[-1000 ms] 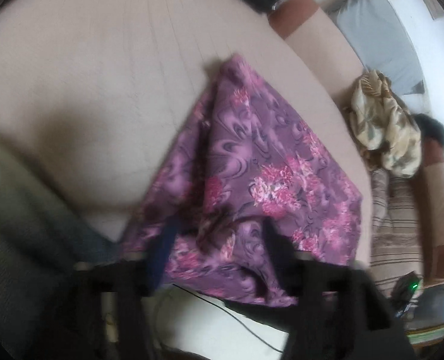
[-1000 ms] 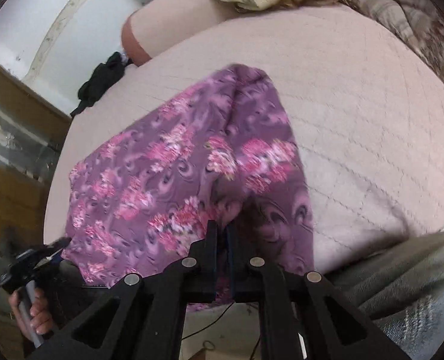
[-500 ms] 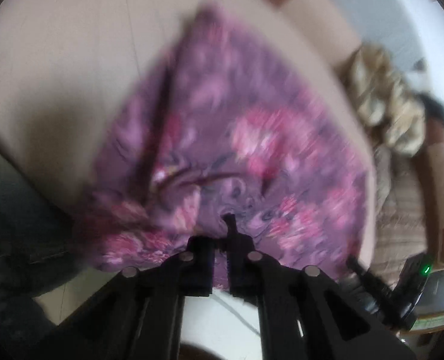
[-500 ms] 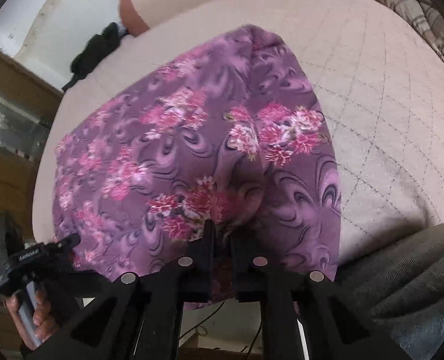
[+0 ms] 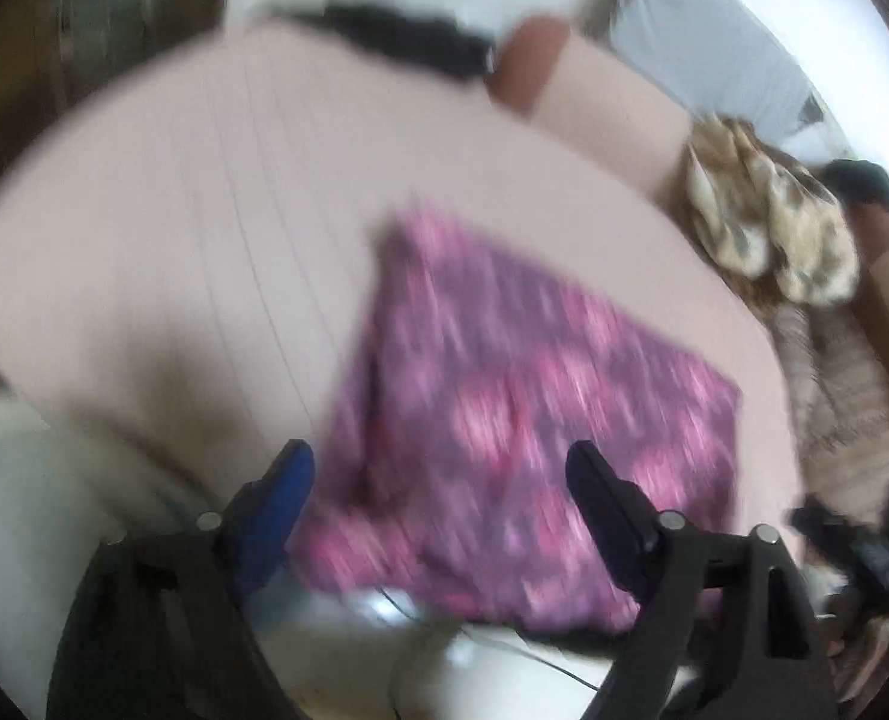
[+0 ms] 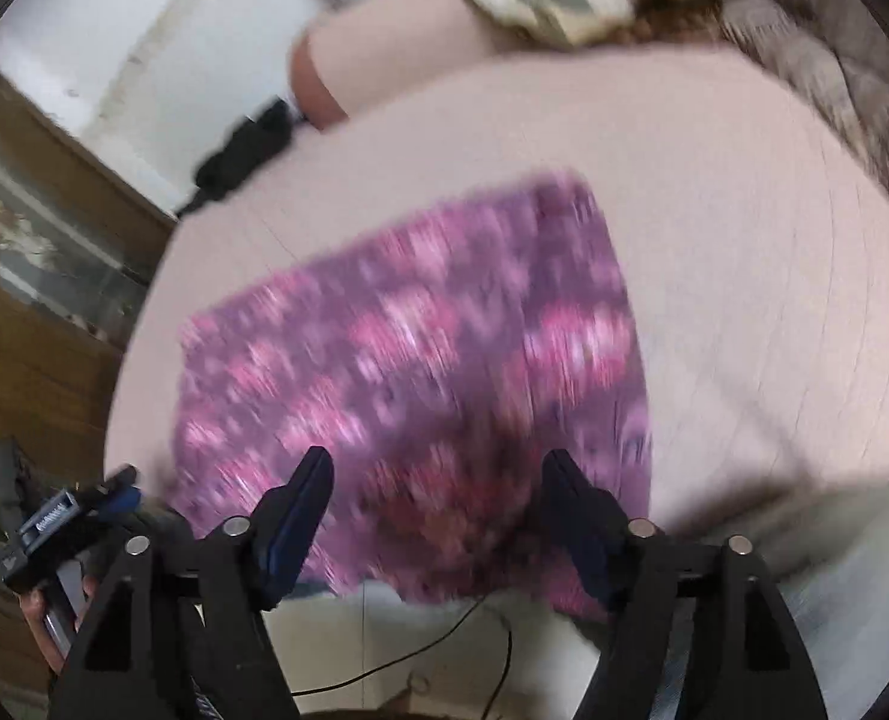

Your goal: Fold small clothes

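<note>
A purple cloth with pink flowers (image 5: 534,420) lies flat on the pale pink bed (image 5: 204,210), its near edge hanging over the bed's front. It also shows in the right wrist view (image 6: 432,360). Both views are blurred by motion. My left gripper (image 5: 438,468) is open and empty above the cloth's near left part. My right gripper (image 6: 435,474) is open and empty above the cloth's near right part. The left gripper also shows at the lower left of the right wrist view (image 6: 72,516).
A crumpled beige patterned cloth (image 5: 768,228) and a striped cloth (image 5: 834,396) lie at the bed's right side. A black item (image 5: 396,36) lies at the far edge. A pink bolster (image 5: 594,102) and grey pillow (image 5: 696,42) sit behind. A cable (image 6: 420,654) runs on the floor.
Both grippers were shut on the cloth's near edge half a second ago. Now both have opened, let the cloth go and pulled back; the cloth lies flatter on the bed.
</note>
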{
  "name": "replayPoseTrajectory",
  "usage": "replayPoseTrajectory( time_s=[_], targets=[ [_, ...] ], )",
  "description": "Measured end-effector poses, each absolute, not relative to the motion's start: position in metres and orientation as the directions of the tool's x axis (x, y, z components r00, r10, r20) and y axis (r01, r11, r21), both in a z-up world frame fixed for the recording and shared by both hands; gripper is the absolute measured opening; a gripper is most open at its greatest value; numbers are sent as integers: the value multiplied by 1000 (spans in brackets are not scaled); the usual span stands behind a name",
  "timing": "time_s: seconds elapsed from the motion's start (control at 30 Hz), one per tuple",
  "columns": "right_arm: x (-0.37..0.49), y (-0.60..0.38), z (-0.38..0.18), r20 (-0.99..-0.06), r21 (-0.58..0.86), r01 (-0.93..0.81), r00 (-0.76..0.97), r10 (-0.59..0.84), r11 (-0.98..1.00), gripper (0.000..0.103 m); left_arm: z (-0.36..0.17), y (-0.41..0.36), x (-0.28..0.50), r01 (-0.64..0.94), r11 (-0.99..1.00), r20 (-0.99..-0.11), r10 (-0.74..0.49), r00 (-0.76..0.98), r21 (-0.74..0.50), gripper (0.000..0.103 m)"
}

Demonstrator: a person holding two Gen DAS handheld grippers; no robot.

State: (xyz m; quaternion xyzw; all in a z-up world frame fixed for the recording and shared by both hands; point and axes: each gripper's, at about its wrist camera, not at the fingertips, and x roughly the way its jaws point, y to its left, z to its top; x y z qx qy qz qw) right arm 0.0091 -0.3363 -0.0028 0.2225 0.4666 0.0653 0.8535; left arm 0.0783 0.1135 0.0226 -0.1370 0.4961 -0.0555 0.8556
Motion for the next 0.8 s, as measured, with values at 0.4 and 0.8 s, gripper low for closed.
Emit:
replayPoseTrajectory(
  time_s=[0.4,0.8],
  targets=[
    [183,-414,-85,-815,509,277,459,354,815,96,-66,138,237,-147,937,-904,-251,345,-316,87],
    [194,-409,-117,-777,620,264,334,534,739,94,-85,110,243,-93,904,-880,-375,292,-416,86]
  ],
)
